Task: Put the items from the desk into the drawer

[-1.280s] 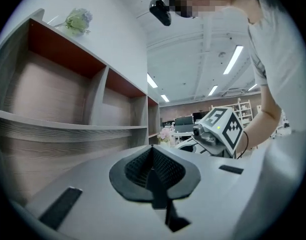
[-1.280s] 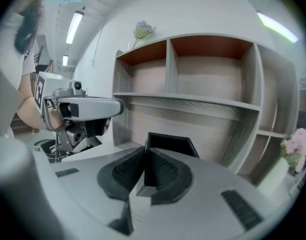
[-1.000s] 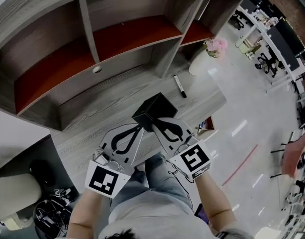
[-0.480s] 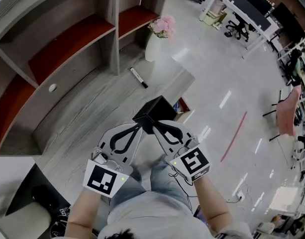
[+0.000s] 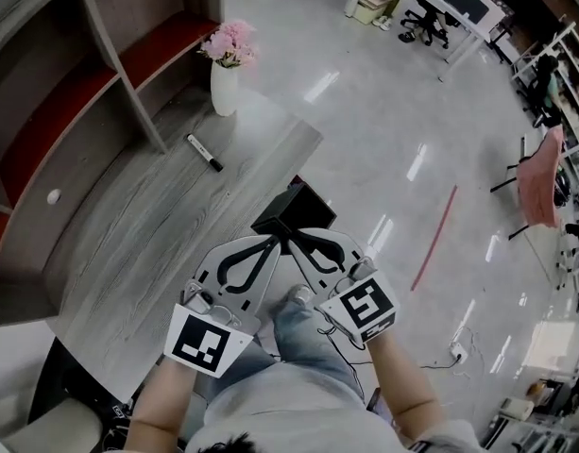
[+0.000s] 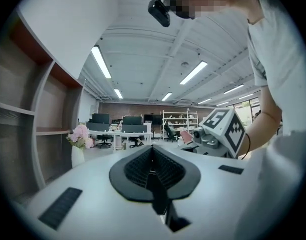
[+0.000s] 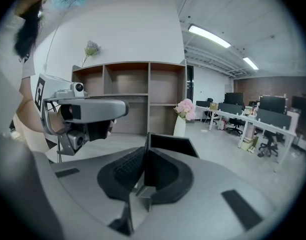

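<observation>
**At desk's end, box clears the top**

Past the corner of the grey wood-grain desk [image 5: 157, 215], the black box [image 5: 291, 208] now hangs over the floor [image 5: 383, 140]. A second ago it was held above the desktop. The carry to the drawer looks under way, though no drawer can be made out. The right gripper [image 7: 145, 159] is clamped on one box wall. The left gripper [image 6: 153, 159] is closed, tip against the box, its hold unclear. A marker [image 5: 204, 152] and a vase [image 5: 225, 74] of pink flowers remain on the desk, beside the shelves [image 5: 72, 92].
</observation>
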`<action>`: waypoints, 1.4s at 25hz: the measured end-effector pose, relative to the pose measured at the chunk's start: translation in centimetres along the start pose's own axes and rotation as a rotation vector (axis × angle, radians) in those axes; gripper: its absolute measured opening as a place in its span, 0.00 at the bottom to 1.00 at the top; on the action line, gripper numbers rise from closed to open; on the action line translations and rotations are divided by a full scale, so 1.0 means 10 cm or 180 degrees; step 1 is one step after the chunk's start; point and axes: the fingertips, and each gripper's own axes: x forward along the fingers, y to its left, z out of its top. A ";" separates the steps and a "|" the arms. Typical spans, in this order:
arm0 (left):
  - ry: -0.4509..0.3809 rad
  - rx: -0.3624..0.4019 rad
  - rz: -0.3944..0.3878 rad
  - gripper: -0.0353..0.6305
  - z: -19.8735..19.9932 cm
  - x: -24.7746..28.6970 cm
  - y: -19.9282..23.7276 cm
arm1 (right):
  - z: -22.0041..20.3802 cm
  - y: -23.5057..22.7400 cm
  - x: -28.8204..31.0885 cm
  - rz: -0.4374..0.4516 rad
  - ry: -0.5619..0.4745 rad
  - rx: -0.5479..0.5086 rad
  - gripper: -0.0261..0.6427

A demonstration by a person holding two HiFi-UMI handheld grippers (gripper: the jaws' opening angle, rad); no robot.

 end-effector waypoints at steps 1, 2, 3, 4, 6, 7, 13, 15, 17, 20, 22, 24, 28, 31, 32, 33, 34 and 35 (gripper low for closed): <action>0.0011 0.0005 -0.0022 0.06 0.00 0.08 -0.05 | -0.04 -0.07 -0.03 -0.0004 0.0011 0.0012 0.10; 0.0024 0.0011 -0.0042 0.06 -0.01 0.16 -0.09 | -0.08 -0.14 -0.05 -0.0008 0.0022 0.0029 0.10; 0.0037 0.0013 -0.0059 0.06 -0.01 0.23 -0.14 | -0.14 -0.21 -0.07 -0.0008 0.0042 0.0042 0.10; 0.0051 0.0012 -0.0074 0.06 -0.02 0.30 -0.18 | -0.19 -0.27 -0.08 -0.0007 0.0069 0.0054 0.10; 0.0089 0.0003 -0.0101 0.06 -0.06 0.42 -0.23 | -0.33 -0.39 -0.07 -0.0006 0.0117 0.0104 0.10; 0.0113 -0.0011 -0.0115 0.06 -0.09 0.47 -0.25 | -0.40 -0.44 -0.05 -0.0005 0.0138 0.0134 0.10; 0.0247 -0.0090 -0.0189 0.06 -0.30 0.70 -0.30 | -0.81 -0.66 0.16 0.0013 0.0294 0.0239 0.10; 0.0314 -0.0114 -0.0207 0.06 -0.39 0.76 -0.29 | -0.95 -0.71 0.27 0.0022 0.0342 0.0275 0.10; 0.0382 -0.0134 -0.0221 0.06 -0.49 0.81 -0.28 | -1.09 -0.76 0.38 0.0032 0.0389 0.0316 0.10; 0.0443 -0.0164 -0.0241 0.06 -0.60 0.87 -0.28 | -1.29 -0.80 0.53 0.0063 0.0451 0.0381 0.09; 0.0485 -0.0193 -0.0255 0.06 -0.67 0.91 -0.27 | -1.42 -0.82 0.62 0.0086 0.0488 0.0412 0.10; 0.0529 -0.0215 -0.0273 0.06 -0.75 0.95 -0.26 | -1.54 -0.83 0.71 0.0105 0.0526 0.0444 0.10; 0.0611 -0.0264 -0.0313 0.06 -0.92 1.04 -0.24 | -1.78 -0.86 0.91 0.0120 0.0593 0.0478 0.10; 0.0665 -0.0252 -0.0364 0.06 -1.02 1.10 -0.26 | -1.92 -0.87 1.03 0.0142 0.0633 0.0496 0.10; 0.0677 -0.0243 -0.0378 0.06 -1.05 1.11 -0.27 | -1.97 -0.87 1.07 0.0153 0.0647 0.0501 0.10; 0.0689 -0.0236 -0.0388 0.06 -1.07 1.12 -0.27 | -2.01 -0.86 1.10 0.0165 0.0662 0.0503 0.10; 0.0701 -0.0235 -0.0396 0.06 -1.10 1.13 -0.27 | -2.05 -0.86 1.14 0.0176 0.0678 0.0504 0.10; 0.0715 -0.0242 -0.0403 0.06 -1.13 1.14 -0.27 | -2.09 -0.85 1.17 0.0186 0.0696 0.0503 0.10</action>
